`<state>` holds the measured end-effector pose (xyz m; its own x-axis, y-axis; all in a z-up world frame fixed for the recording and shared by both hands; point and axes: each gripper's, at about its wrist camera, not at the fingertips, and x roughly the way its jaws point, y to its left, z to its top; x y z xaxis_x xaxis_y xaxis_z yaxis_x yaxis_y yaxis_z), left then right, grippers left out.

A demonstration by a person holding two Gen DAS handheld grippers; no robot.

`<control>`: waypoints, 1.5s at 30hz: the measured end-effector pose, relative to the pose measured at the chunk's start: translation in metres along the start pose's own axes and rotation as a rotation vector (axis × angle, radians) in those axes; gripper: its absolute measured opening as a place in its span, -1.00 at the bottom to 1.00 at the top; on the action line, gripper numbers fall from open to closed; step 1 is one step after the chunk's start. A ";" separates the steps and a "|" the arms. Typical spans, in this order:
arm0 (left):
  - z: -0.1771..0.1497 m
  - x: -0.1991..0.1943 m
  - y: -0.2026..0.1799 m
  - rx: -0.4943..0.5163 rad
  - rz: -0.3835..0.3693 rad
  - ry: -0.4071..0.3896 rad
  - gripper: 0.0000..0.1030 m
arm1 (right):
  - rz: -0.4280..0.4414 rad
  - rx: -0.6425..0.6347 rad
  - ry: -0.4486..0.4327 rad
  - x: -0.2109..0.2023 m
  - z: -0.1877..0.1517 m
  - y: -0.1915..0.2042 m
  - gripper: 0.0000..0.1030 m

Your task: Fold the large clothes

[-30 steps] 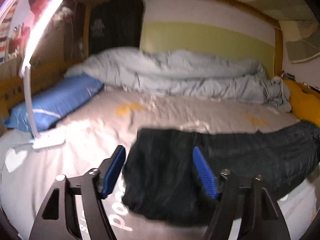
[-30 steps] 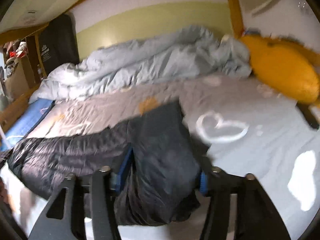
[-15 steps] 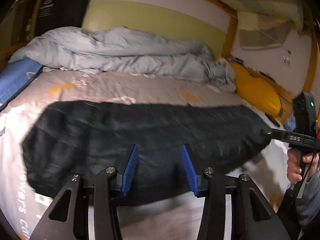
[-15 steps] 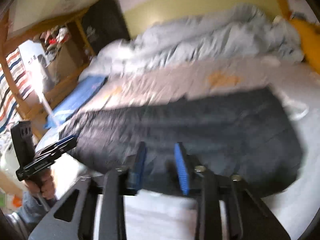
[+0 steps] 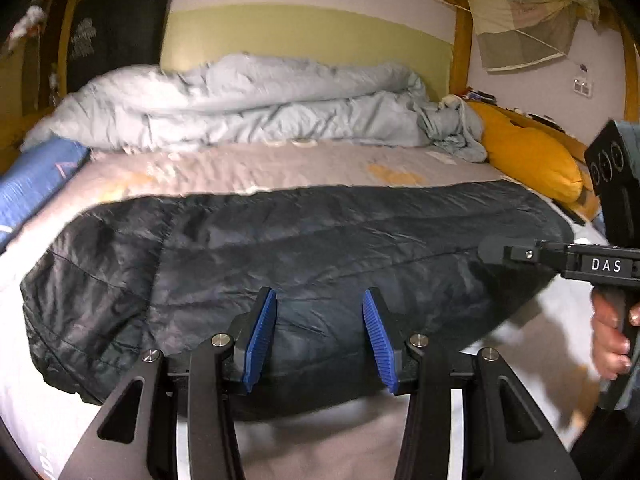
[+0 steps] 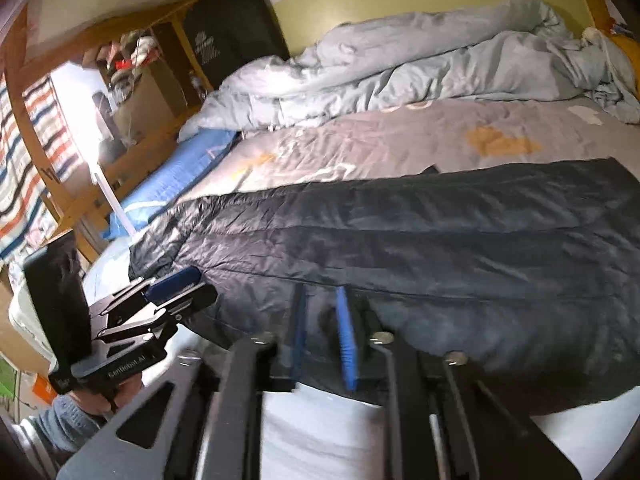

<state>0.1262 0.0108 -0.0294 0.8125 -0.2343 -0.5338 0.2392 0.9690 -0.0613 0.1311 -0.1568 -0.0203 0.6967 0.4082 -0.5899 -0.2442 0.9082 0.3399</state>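
Across the bed (image 5: pixel 248 168) my dark quilted coat (image 5: pixel 304 248) lies flat, ready for folding; left hand-held gripper (image 5: pixel 319 338) gapes over its near edge, right hand-held gripper (image 6: pixel 322 332) seemingly nearly closed there, maybe pinching fabric.

Dark quilted puffer garment (image 5: pixel 304 256) lies flat, spread lengthwise across bed, near-edge side.

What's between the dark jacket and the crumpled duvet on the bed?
Only bare grey printed bedsheet separates the dark quilted jacket from the pale blue duvet; nothing rests on it. It shows in both wrist views.
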 end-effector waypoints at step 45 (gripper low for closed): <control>-0.021 0.035 0.010 -0.008 0.064 0.020 0.08 | -0.290 0.166 0.224 0.120 0.065 -0.032 -1.00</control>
<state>0.1457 0.0143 -0.0658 0.8154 -0.1699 -0.5533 0.1821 0.9827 -0.0333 0.2662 -0.1433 -0.0543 0.5522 0.1641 -0.8174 0.0661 0.9687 0.2392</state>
